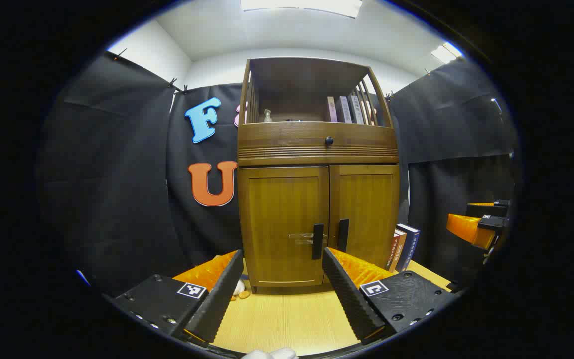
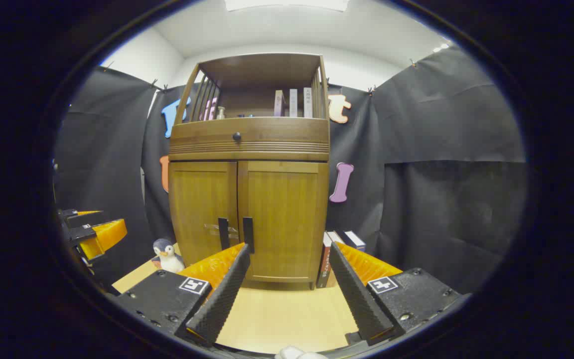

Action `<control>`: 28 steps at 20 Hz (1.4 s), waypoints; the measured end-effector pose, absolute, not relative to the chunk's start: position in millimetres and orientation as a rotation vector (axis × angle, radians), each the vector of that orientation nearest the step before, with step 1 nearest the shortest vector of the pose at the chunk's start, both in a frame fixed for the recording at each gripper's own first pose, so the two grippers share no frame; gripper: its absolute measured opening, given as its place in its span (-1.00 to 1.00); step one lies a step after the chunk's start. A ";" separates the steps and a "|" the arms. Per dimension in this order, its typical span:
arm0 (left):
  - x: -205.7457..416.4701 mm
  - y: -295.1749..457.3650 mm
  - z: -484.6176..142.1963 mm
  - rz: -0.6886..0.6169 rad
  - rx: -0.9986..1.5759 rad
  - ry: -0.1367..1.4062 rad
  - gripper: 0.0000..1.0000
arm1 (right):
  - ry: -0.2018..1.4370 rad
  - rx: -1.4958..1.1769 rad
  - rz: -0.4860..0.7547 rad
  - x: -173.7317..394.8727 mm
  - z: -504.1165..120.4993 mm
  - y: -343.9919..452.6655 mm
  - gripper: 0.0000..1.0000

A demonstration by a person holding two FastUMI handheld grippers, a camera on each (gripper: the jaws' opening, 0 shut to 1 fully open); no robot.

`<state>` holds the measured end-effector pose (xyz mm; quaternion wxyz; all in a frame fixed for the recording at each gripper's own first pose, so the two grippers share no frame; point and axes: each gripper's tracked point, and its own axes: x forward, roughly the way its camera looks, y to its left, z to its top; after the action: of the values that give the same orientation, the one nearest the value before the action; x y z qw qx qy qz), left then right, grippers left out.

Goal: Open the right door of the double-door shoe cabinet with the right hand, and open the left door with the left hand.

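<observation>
A brown wooden shoe cabinet stands on the table with both doors closed. In the left gripper view its left door (image 1: 282, 224) carries a dark vertical handle (image 1: 318, 241), and the right door (image 1: 366, 214) has its own handle (image 1: 343, 235). My left gripper (image 1: 283, 259) is open, a short way in front of the left door, touching nothing. In the right gripper view the right door (image 2: 284, 224) and its handle (image 2: 248, 234) face my open right gripper (image 2: 289, 252), which holds nothing. The right gripper (image 1: 481, 222) also shows at the right edge of the left gripper view, the left gripper (image 2: 90, 229) at the left edge of the right gripper view.
Books (image 2: 339, 254) lean against the cabinet's right side on the table. A toy penguin (image 2: 167, 254) stands at its left. Above the doors sit a drawer with a round knob (image 2: 236, 135) and an open shelf with books (image 2: 293, 102). Light wooden tabletop (image 2: 282, 314) lies in front.
</observation>
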<state>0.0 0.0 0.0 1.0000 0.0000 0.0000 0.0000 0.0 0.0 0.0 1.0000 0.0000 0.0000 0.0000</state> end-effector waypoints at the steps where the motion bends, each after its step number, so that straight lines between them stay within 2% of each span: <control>1: 0.1 1.4 0.4 0.001 0.000 -0.001 0.92 | 0.002 0.003 0.003 0.7 0.6 2.0 1.00; 15: 8.0 1.1 0.2 0.030 0.011 0.010 0.92 | 0.027 -0.004 0.047 36.1 -5.4 10.2 1.00; 28: 9.2 13.7 -6.8 0.129 0.038 0.034 0.92 | 0.067 -0.024 0.134 142.8 -38.6 26.3 1.00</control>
<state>9.2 13.7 -6.8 0.9976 0.0192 0.0172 0.0646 142.8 26.3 -38.6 0.9971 -0.0119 0.0333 0.0671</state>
